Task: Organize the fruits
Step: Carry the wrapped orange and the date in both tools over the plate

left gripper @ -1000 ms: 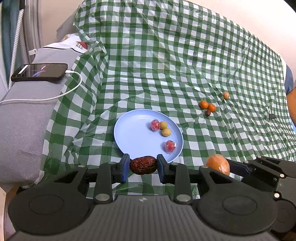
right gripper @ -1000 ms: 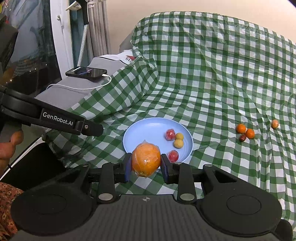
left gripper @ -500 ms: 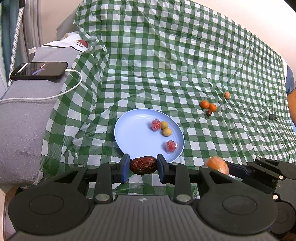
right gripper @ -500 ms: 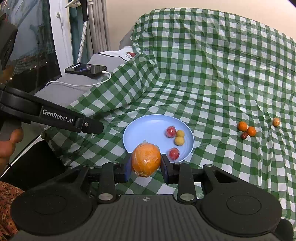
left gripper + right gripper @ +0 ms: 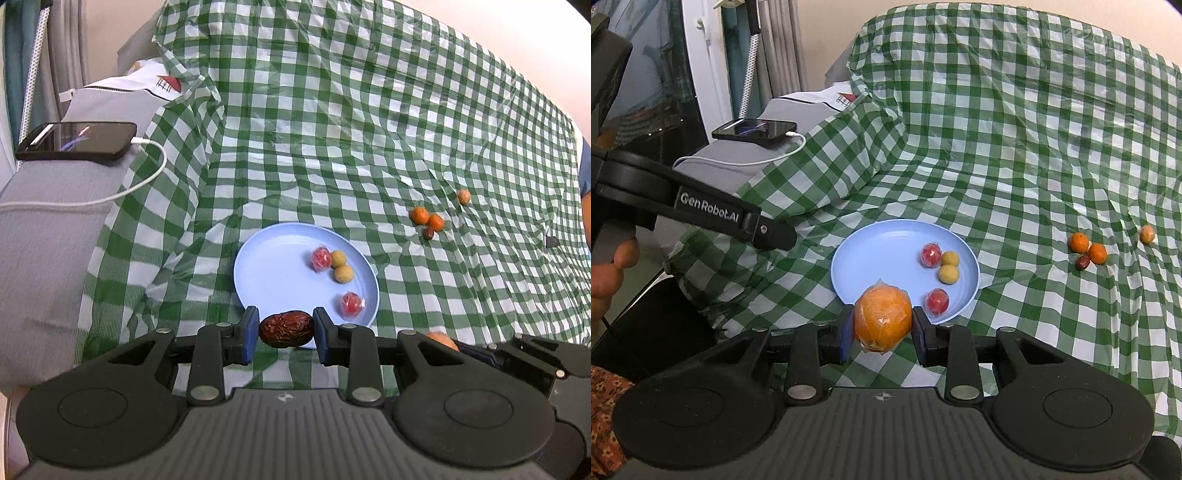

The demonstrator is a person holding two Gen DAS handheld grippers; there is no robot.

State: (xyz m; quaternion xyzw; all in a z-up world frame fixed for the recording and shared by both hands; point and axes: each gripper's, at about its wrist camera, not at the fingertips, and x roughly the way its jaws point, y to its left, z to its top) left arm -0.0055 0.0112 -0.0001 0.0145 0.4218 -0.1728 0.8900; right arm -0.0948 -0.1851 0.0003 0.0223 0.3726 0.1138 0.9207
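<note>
Reading "GenRobot.AI" in white on the left gripper (image 5: 768, 232), pinching a wrinkled red date (image 5: 286, 329), right gripper (image 5: 882, 326) clamping a plastic-wrapped orange (image 5: 882, 319), blue plate (image 5: 871, 251) beyond.

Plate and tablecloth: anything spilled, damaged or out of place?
Nothing spilled or damaged. Four small fruits lie loose on the cloth, away from the blue plate. A charging phone sits beside the cloth.
</note>
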